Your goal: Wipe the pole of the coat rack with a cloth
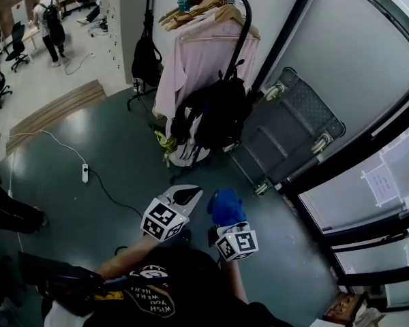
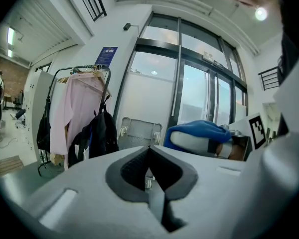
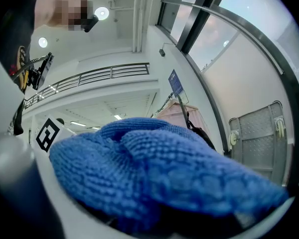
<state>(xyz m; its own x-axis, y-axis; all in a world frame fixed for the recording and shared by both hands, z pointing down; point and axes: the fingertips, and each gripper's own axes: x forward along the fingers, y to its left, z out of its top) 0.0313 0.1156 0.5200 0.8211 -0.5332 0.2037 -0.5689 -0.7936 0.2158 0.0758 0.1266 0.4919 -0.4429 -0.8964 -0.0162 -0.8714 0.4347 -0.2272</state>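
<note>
While standing well apart from the coat rack, carrying both grippers low near 6 o'clock in head view. Right gripper clamping the blue cloth, probably bringing it to the pole up at 12.

Left gripper view: left gripper showing jaws together, nothing between, likely just idling. Rack sitting at 9, pole mostly hiding behind pink garment and black bag.

Right gripper view: cloth bunching over the jaws, burying their tips.

Dark glossy floor; a white power strip and its cable lie left; coat rack stands by the wall.
</note>
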